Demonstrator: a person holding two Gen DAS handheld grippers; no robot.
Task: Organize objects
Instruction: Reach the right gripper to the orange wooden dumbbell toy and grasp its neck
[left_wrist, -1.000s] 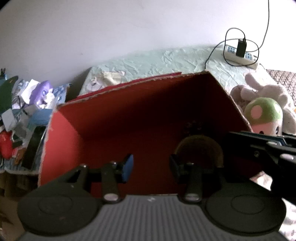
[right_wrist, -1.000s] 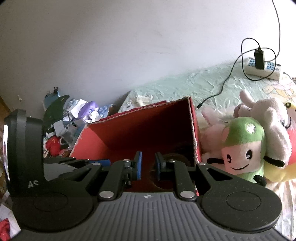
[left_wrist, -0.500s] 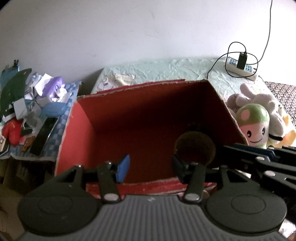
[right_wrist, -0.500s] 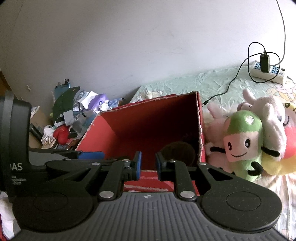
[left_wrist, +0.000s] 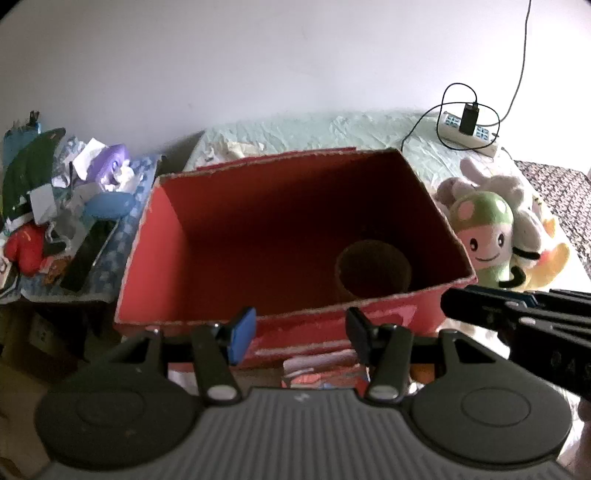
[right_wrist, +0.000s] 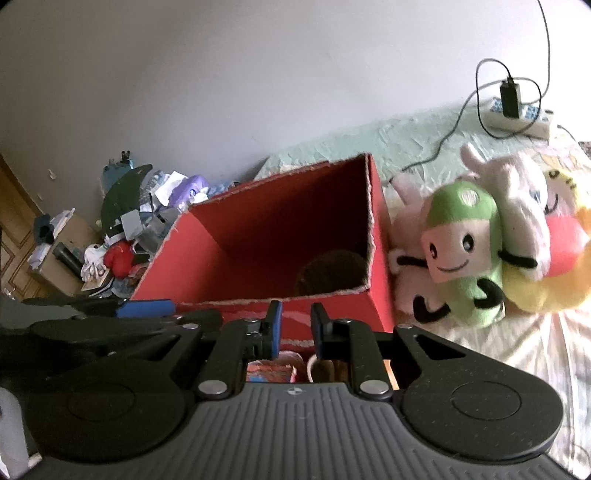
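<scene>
A red open cardboard box (left_wrist: 162, 254) (right_wrist: 376, 236) stands on the bed. A dark round object (left_wrist: 373, 269) (right_wrist: 328, 271) sits inside at its near right corner. My left gripper (left_wrist: 299, 334) is open and empty, just in front of the box's near wall. My right gripper (right_wrist: 295, 330) is to its right, jaws a small gap apart, with nothing between them; it also shows in the left wrist view (left_wrist: 517, 314). A green mushroom plush (left_wrist: 484, 236) (right_wrist: 461, 243) lies right of the box.
White, pink and yellow plush toys (right_wrist: 528, 221) are piled behind the green one. A power strip with charger and cable (left_wrist: 469, 125) (right_wrist: 513, 107) lies near the wall. A cluttered side table (left_wrist: 62, 210) (right_wrist: 129, 229) stands left of the box. Small items (right_wrist: 273, 369) lie below my grippers.
Both grippers have pulled back and up from inside the box to in front of its near wall. The dark round object stays in the box.
</scene>
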